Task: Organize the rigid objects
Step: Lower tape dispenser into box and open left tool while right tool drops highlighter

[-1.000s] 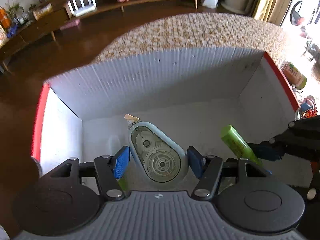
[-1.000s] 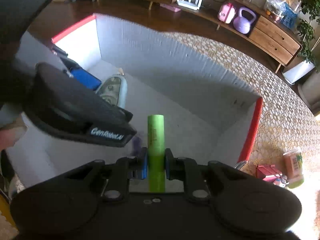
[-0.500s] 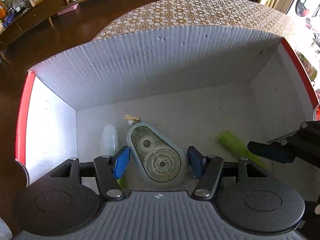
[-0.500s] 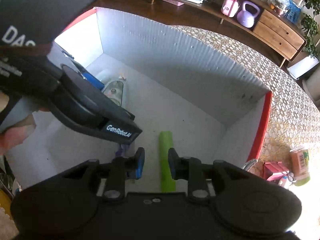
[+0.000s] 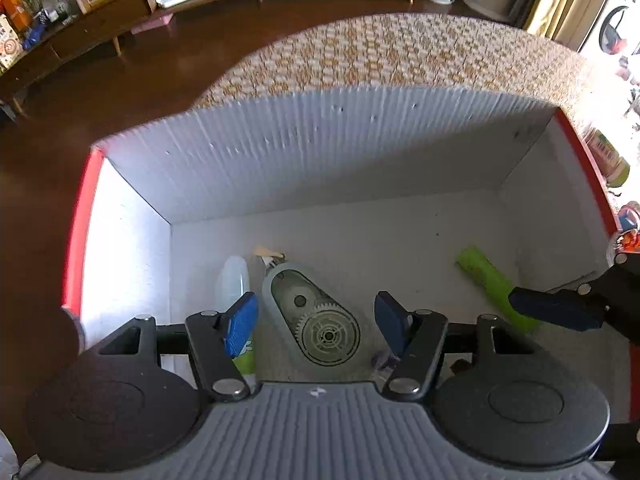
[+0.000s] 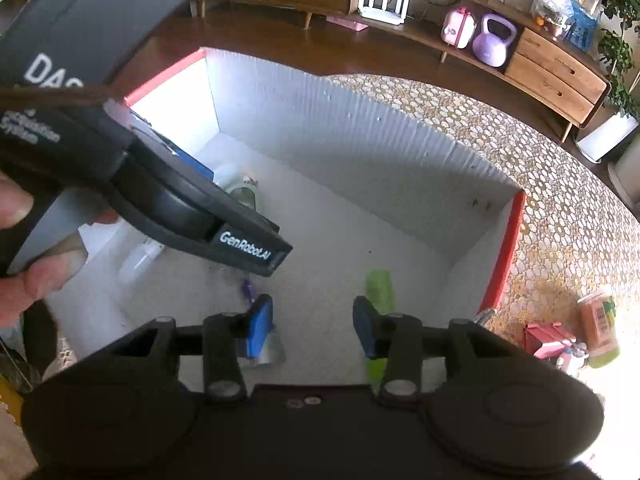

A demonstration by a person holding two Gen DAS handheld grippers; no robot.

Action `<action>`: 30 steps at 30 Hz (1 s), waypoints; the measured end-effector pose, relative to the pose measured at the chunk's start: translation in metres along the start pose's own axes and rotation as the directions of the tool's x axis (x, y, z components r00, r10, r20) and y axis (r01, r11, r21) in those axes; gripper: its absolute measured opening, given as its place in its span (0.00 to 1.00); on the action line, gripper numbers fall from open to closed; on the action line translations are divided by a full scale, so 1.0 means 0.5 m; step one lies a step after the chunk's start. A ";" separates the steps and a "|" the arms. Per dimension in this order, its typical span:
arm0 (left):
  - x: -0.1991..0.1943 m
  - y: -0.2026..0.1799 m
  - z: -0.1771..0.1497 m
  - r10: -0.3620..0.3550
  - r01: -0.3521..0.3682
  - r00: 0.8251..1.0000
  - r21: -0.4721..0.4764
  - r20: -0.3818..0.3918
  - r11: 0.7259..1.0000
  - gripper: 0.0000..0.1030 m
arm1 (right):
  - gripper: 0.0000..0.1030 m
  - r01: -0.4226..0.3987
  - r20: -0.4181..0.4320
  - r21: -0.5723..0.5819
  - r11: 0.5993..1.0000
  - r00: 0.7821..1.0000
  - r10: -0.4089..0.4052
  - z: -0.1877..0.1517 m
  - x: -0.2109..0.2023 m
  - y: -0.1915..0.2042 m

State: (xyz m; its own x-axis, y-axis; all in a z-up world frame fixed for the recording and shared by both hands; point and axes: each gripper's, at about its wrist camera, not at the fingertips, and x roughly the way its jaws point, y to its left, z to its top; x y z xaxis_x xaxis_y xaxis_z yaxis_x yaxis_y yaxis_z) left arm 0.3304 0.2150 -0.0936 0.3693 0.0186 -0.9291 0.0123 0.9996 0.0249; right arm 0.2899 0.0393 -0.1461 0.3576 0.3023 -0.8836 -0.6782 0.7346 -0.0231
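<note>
A white box with red rims holds the objects. A pale correction tape dispenser lies on the box floor between the spread fingers of my open left gripper, not gripped. A green tube lies on the floor to the right; it also shows in the right wrist view. My right gripper is open and empty above the floor, the green tube beside its right finger. A small clear bottle lies left of the dispenser.
The box stands on a patterned tablecloth. A capped jar and a red packet lie outside it at the right. A small purple item lies on the box floor. The left gripper body fills the right view's left side.
The right gripper opened and let the green tube drop onto the box floor. The left gripper opened wider and drew back; the tape dispenser stays on the floor.
</note>
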 end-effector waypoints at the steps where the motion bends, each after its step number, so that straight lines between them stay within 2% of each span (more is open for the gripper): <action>1: -0.008 -0.001 -0.001 0.002 -0.002 1.000 0.002 0.008 1.000 0.62 | 0.43 -0.001 0.006 0.001 1.000 1.000 0.001 0.001 -0.005 -0.003; 16: -0.160 -0.044 -0.055 0.039 -0.043 0.986 0.020 0.161 0.999 0.62 | 0.50 -0.041 0.131 0.031 0.999 0.991 0.036 -0.043 -0.134 -0.014; 23: -0.216 -0.065 -0.091 0.050 -0.052 0.972 0.003 0.231 0.999 0.62 | 0.55 -0.073 0.201 0.048 0.996 0.978 0.062 -0.080 -0.197 -0.026; 30: -0.267 -0.104 -0.135 0.053 -0.058 0.950 0.006 0.309 0.998 0.62 | 0.61 -0.101 0.256 0.063 0.993 0.963 0.082 -0.122 -0.243 -0.035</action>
State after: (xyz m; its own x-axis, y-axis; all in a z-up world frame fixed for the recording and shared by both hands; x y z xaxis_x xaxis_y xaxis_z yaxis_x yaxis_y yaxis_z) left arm 0.2178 0.1621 0.0045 0.6384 0.0647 -0.7669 -0.0039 0.9967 0.0809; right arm 0.2193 -0.0474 -0.0669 0.4530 0.5069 -0.7334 -0.6692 0.7369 0.0960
